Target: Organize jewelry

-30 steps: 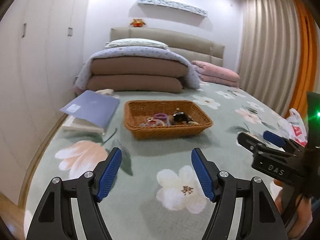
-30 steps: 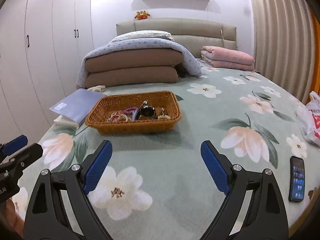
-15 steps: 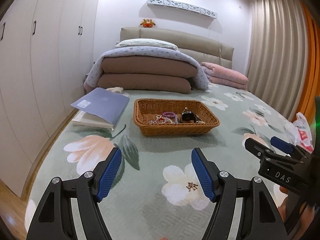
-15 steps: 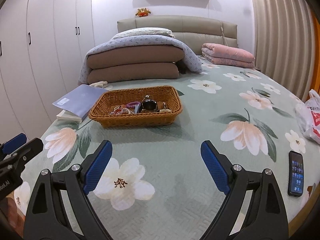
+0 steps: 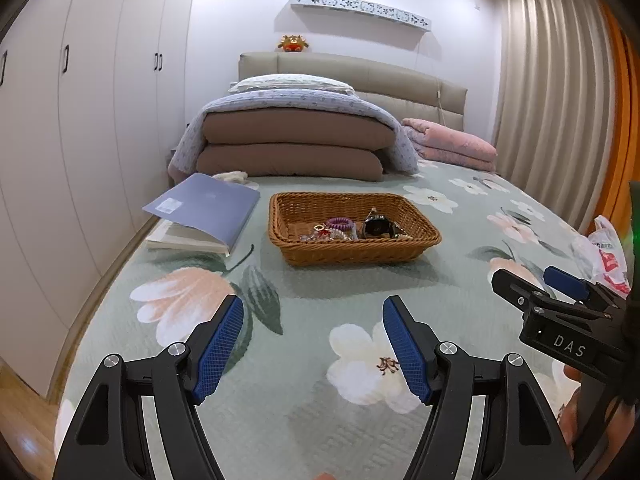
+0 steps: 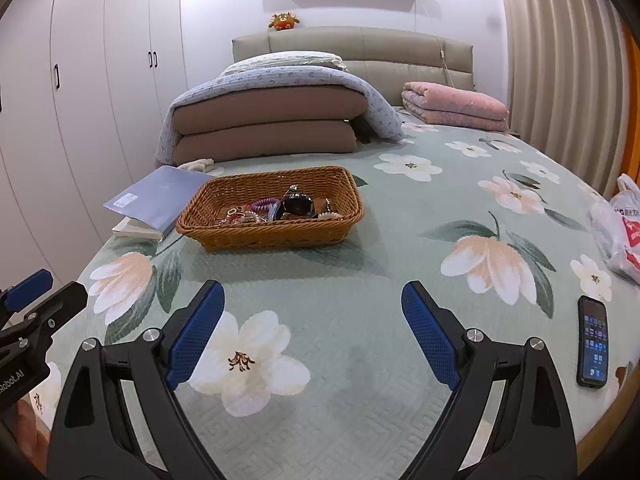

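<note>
Bedroom, bed (image 5: pixel 328 420) with green floral cover fills both views; white wardrobe (image 5: pixel 80 128) along frame left, curtain (image 6: pixel 560 72) frame right, padded headboard (image 6: pixel 360 46) at the back with a small plush (image 6: pixel 284 21) on top.

Readable writing: "DAS" on the right gripper body at right edge of the left wrist view; "Robot.AI", partly cut off, on the left gripper body at lower left of the right wrist view. Plastic bag (image 6: pixel 624 228) at right edge has red print, too small to read. Label on the blue folder (image 5: pixel 208 208) unreadable.

Left gripper (image 5: pixel 313 344): blue pads spread wide, nothing between them, over the cover, not touching anything. Right gripper (image 6: pixel 312 328): also spread wide, empty, held above the cover.

Basket (image 5: pixel 352 256), wicker, rectangular, sits on the bed mid-frame, well apart from both grippers, long axis running left-right across the frame. Jewelry (image 6: pixel 248 216) lies in it toward the near wall: purple coil band (image 5: pixel 340 223), black watch (image 6: pixel 297 207) with face tilted toward the camera, beaded pieces mixed together, details too small to tell.

Folder lies on a book just left of the basket. Folded quilts (image 5: pixel 292 140) behind the basket, pink blanket (image 6: pixel 452 106) upper right. Phone (image 6: pixel 593 340), screen lit and facing up, lower right of the right wrist view, long axis pointing away from the camera.
</note>
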`<state>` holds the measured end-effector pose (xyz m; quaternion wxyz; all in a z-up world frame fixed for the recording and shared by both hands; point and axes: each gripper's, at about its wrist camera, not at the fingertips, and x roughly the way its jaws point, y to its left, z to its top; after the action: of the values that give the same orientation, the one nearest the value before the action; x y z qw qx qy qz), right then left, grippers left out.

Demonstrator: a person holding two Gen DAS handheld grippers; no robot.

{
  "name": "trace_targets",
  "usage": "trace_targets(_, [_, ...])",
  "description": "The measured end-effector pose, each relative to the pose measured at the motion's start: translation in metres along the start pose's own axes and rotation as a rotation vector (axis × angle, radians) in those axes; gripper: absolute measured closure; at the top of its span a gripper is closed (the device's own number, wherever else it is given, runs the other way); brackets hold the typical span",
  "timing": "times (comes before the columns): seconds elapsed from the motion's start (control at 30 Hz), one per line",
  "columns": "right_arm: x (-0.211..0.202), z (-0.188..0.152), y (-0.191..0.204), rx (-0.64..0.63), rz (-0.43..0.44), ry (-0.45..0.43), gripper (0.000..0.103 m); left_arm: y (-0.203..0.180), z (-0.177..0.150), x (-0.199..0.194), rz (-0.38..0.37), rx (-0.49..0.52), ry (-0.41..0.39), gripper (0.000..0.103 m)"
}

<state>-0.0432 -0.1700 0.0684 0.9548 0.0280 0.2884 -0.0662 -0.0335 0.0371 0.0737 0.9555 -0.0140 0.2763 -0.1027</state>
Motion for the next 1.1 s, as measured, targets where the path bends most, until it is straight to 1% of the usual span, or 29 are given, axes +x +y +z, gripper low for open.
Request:
trace_targets(0.53, [0.0002, -0.0024, -0.0034, 0.008, 0.013, 0.011, 0.013, -0.0006, -0.0021, 0.0016, -0.031, -0.01, 0.018, 0.029])
trace_targets(1.1, [0.0081, -0.0085, -0.0076, 0.021, 0.019, 0.032, 0.012, 0.0015, -0.004, 0.0059, -0.035, -0.007, 0.033, 0.029])
